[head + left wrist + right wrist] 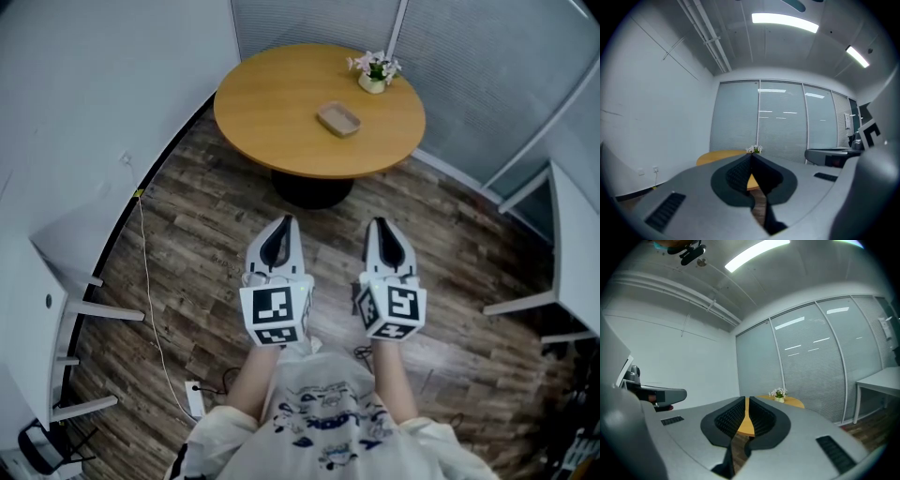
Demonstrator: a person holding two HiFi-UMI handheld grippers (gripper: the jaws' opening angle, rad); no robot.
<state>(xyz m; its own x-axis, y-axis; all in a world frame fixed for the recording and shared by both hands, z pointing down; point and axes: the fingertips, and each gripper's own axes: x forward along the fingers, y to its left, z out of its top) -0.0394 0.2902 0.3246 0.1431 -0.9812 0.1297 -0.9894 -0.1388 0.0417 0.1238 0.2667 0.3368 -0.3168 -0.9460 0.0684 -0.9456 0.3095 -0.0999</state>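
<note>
I hold both grippers side by side above the wood floor, pointing at a round wooden table. The left gripper is shut with nothing in it; in the left gripper view its tips meet. The right gripper is also shut and empty, with only a thin slit between its jaws. On the table lie a small tan dish and a pot of pale flowers. The flowers show just above the left jaws, and the flowers stand right of the right jaws. Both grippers are well short of the table.
A white desk stands at the left and another white desk at the right. A cable runs along the floor to a power strip. Glass walls with blinds close the room behind the table. The table's black base rests on the floor.
</note>
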